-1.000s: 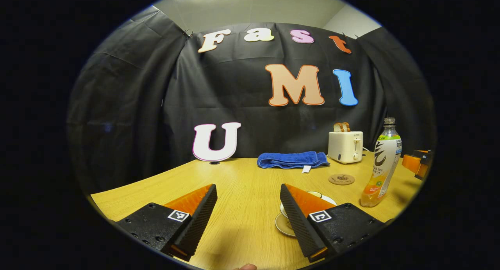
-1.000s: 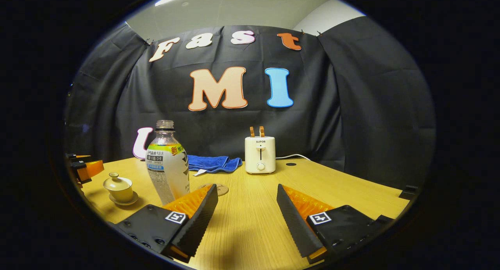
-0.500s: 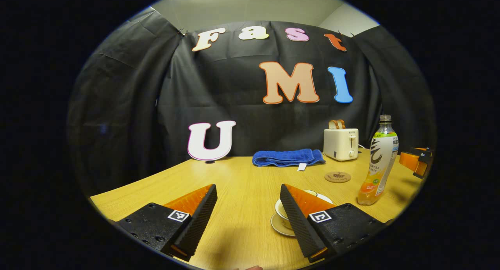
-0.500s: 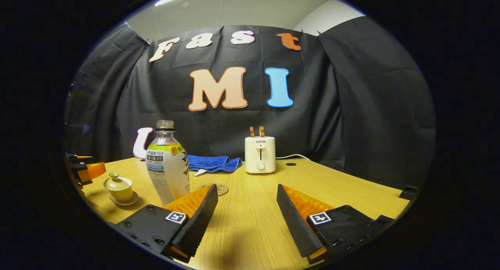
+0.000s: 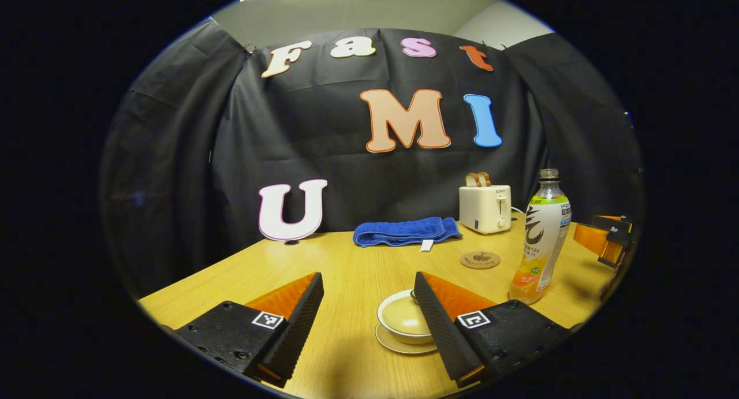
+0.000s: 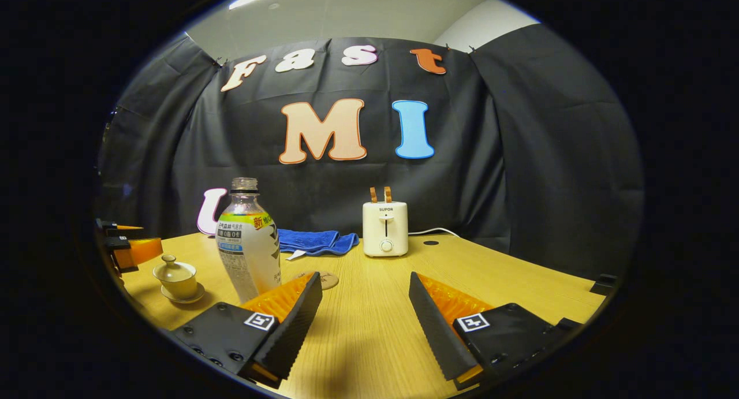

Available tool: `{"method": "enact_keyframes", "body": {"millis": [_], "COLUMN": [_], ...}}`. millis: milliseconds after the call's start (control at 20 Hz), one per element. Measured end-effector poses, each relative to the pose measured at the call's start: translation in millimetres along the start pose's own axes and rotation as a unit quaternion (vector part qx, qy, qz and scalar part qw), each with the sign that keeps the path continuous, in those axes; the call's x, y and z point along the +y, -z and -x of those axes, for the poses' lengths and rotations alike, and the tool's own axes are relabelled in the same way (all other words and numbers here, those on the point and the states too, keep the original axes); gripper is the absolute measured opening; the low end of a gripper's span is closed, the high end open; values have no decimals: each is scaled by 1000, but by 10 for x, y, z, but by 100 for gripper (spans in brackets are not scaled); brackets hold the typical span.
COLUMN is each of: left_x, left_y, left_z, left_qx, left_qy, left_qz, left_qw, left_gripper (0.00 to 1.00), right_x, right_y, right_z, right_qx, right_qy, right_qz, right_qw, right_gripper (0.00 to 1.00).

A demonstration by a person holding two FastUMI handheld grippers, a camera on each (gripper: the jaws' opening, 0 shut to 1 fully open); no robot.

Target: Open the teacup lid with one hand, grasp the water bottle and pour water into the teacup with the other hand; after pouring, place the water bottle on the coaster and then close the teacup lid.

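A small cream teacup with its lid on stands on a saucer, just ahead of my left gripper. That gripper is open, and its right finger hides the cup's right side. The water bottle, with no cap and orange liquid at its bottom, stands upright to the right. A round brown coaster lies behind the cup. In the right gripper view the bottle is left of my open right gripper, with the teacup and the left gripper farther left.
A white toaster with bread in it and a folded blue towel sit at the back of the wooden table. The coaster peeks out behind my right gripper's left finger. The right gripper shows beyond the bottle.
My left gripper has swung right toward the teacup, so more of the cup now shows between its fingers. The right gripper, bottle and cup have stayed put.
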State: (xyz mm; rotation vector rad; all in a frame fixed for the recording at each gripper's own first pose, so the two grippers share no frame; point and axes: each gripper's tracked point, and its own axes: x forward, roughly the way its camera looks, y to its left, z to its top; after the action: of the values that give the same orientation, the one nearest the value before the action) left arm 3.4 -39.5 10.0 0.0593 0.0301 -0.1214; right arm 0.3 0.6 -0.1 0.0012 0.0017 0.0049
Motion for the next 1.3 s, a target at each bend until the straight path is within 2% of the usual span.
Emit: {"method": "enact_keyframes", "body": {"millis": [100,150,200,300,450,500,600,650,700,750,800,850,900,950,1100,1150,1300], "left_x": [-89,-151,-211,-325,-436,-456,-472,-486,-500,-513,-517,-536,-543,-553,-559,-567,-581], "left_y": [1,1,9,43,133,179,248,281,313,337,357,377,369,352,350,343,318], "left_z": [-20,-32,-39,-48,-82,-92,-119,-135,-131,-148,-154,-155,-156,-166,-196,-210,-209], "left_qx": [2,4,7,18,38,47,61,68,74,80,85,89,87,84,80,78,67], "left_qy": [12,21,31,52,71,73,74,75,77,80,80,83,83,84,82,83,84], "left_qz": [0,1,0,-1,0,-2,-4,-4,-4,-5,-7,-8,-11,-14,-21,-25,-35], "left_qw": [1000,1000,1000,999,997,996,995,995,994,994,993,993,993,993,993,993,994], "left_gripper": [93,93,93,92,88,87,86,85,84,81,80,77,77,74,70,67,59], "right_x": [-1,-1,1,-4,-3,-6,-5,-6,-6,-7,-7,-9,-18,-30,-19,-22,-14], "right_y": [0,0,-1,-1,-1,-4,0,-2,-1,2,0,1,-3,-1,-3,1,-2], "right_z": [-1,-4,-1,-8,1,-2,-5,-4,-3,-6,-4,-7,-7,-9,-6,-7,-5], "right_qx": [0,0,0,0,-1,-1,-1,-1,-1,-1,-1,-1,-1,-1,-1,-1,-1], "right_qy": [0,0,0,1,2,2,2,2,2,2,2,3,6,8,7,6,5], "right_qz": [0,0,0,0,0,0,0,0,0,0,0,0,0,0,0,0,0], "right_qw": [1000,1000,1000,1000,1000,1000,1000,1000,1000,1000,1000,1000,1000,1000,1000,1000,1000], "right_gripper": [97,94,97,94,98,100,94,100,94,97,94,97,94,98,94,97,97]}}
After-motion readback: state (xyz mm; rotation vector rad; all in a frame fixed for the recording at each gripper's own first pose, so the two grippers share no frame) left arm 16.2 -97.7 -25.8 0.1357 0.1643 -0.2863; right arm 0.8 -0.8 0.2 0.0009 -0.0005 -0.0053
